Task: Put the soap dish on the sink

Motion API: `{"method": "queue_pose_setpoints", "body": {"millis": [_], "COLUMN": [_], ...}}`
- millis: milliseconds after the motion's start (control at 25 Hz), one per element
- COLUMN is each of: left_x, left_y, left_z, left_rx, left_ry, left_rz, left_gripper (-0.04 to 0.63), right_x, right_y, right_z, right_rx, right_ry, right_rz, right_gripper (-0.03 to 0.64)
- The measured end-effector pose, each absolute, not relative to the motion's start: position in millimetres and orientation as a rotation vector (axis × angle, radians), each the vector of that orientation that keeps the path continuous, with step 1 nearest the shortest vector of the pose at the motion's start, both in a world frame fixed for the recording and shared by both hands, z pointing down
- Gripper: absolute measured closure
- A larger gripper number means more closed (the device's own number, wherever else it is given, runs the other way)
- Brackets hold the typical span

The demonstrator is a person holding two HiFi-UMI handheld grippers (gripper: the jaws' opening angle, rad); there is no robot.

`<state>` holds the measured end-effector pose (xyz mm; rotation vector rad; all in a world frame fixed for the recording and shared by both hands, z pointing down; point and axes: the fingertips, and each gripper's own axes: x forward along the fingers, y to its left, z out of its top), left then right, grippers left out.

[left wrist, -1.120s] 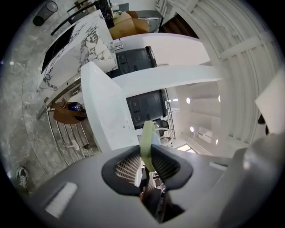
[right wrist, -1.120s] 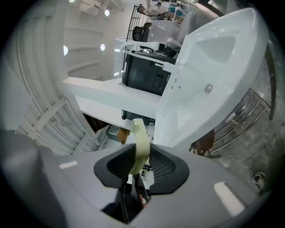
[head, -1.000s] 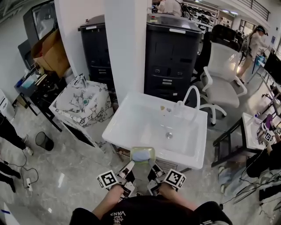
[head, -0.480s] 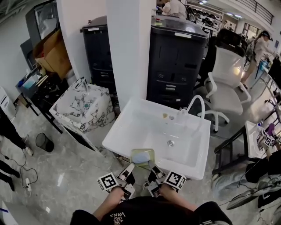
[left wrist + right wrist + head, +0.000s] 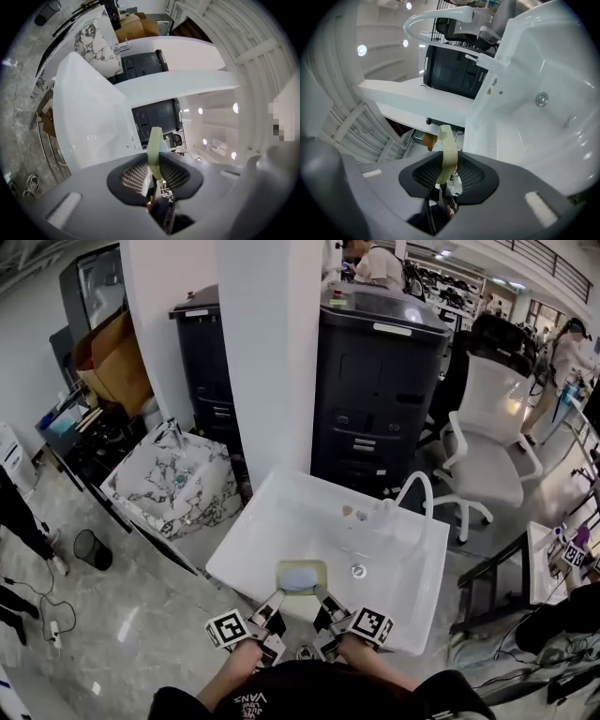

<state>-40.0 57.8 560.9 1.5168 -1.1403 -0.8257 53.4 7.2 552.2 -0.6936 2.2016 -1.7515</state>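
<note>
"Grey stone floor, a white sink (image 5: pixel 272 521) against a white pillar (image 5: pixel 267 352), dark cabinets (image 5: pixel 375 390) behind. Where is the soap dish?"

"Over the near part of the basin, just inside the front rim. The head view shows the pale green soap dish (image 5: pixel 302 563) lying flat. A bluish bar of soap (image 5: pixel 299 577) is in it. The left gripper (image 5: pixel 275 599) is at its near-left corner and the right gripper (image 5: pixel 324 599) at its near-right."

"Are the jaws gripping?"

"Yes. Each gripper view shows the dish's rim edge-on, a thin green strip pinched between the ribbed pads (image 5: pixel 134 176). Both are clamped on it. Neither of those views shows the soap."

"What else do only they give?"

"The right one looks across the basin to the drain (image 5: pixel 541 99) and the curved tap (image 5: pixel 436 14). The left one shows the sink's outer side and a marbled basin (image 5: pixel 96 37) beyond."

"What can't you settle?"

"Whether the dish touches the basin or hangs above it; its underside is out of sight in all three."
</note>
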Motion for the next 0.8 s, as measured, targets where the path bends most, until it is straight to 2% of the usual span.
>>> {"method": "queue_pose_setpoints", "body": {"millis": [800], "left_x": [-35.4], "left_y": [-11.4], "left_z": [579.7], "left_rx": [1.523], "left_ry": [-1.117], "left_rz": [-0.739], "left_gripper": [0.468], "right_x": [58.0], "right_y": [-57.5], "right_z": [571.8], "right_rx": [-0.715], "right_ry": [2.163], "right_rz": [-1.770], "right_gripper": [0.528]}}
